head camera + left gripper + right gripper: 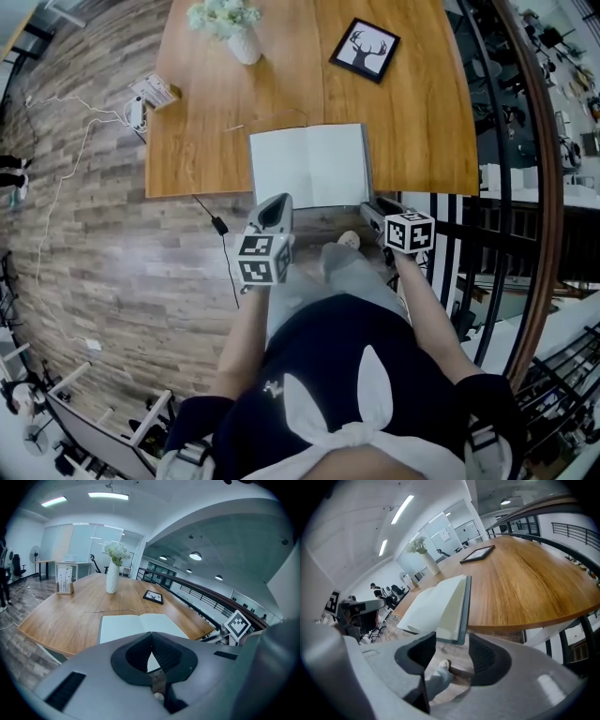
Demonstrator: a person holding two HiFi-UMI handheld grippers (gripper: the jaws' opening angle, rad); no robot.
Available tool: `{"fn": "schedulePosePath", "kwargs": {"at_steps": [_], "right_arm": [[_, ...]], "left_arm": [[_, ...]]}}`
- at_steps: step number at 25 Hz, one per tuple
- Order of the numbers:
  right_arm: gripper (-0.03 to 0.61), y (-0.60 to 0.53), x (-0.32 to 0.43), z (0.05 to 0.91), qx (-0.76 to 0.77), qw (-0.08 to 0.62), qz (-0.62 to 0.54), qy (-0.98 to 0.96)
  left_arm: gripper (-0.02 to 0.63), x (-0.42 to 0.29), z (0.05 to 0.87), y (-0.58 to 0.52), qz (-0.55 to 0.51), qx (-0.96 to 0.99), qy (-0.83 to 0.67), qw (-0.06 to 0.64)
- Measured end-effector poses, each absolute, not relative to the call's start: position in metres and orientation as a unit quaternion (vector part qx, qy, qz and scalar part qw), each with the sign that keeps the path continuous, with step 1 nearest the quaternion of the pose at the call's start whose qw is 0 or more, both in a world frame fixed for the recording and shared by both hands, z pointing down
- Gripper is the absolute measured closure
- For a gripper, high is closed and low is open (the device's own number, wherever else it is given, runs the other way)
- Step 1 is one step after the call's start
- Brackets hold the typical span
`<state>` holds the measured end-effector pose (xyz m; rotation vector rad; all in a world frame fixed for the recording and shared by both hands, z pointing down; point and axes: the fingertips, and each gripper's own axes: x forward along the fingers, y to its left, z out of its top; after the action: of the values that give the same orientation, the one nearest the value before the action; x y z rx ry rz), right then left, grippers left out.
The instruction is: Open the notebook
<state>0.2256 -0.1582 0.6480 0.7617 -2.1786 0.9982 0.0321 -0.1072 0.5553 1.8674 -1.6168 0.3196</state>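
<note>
Notebook (309,167) lies open, pages blank; left claw (151,635) together, right claw (452,640) apart, empty.

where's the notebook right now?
In the head view the notebook lies open at the near edge of the table, about centre, nearer the person than the white vase and the framed deer picture.

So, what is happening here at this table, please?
A person sits at the near edge of a wooden table with a claw in each hand. The notebook lies open there, blank pages up. The right claw is open and empty, just short of the notebook's right edge. The left claw is shut, holding nothing.
</note>
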Motion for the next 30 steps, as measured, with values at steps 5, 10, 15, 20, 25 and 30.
{"fn": "schedulePosePath", "kwargs": {"at_steps": [5, 10, 15, 20, 25, 30], "right_arm": [[0.337, -0.163, 0.213, 0.610, 0.288, 0.299, 0.337, -0.845], [0.337, -0.167, 0.197, 0.570, 0.290, 0.254, 0.325, -0.864], [0.339, -0.166, 0.181, 0.544, 0.289, 0.217, 0.318, -0.876], [0.405, -0.166, 0.170, 0.520, 0.306, 0.181, 0.299, -0.886], [0.546, -0.167, 0.160, 0.493, 0.330, 0.154, 0.252, -0.897], [0.580, -0.164, 0.145, 0.471, 0.330, 0.129, 0.224, -0.908]], "left_arm": [[0.596, 0.035, 0.540, -0.105, 0.125, 0.722, -0.604, 0.312], [0.595, 0.035, 0.520, -0.106, 0.124, 0.739, -0.591, 0.297], [0.595, 0.029, 0.501, -0.106, 0.123, 0.755, -0.581, 0.279], [0.595, 0.018, 0.490, -0.104, 0.127, 0.762, -0.574, 0.270], [0.595, 0.007, 0.482, -0.101, 0.130, 0.770, -0.567, 0.260], [0.596, 0.006, 0.471, -0.104, 0.128, 0.782, -0.556, 0.250]]}}
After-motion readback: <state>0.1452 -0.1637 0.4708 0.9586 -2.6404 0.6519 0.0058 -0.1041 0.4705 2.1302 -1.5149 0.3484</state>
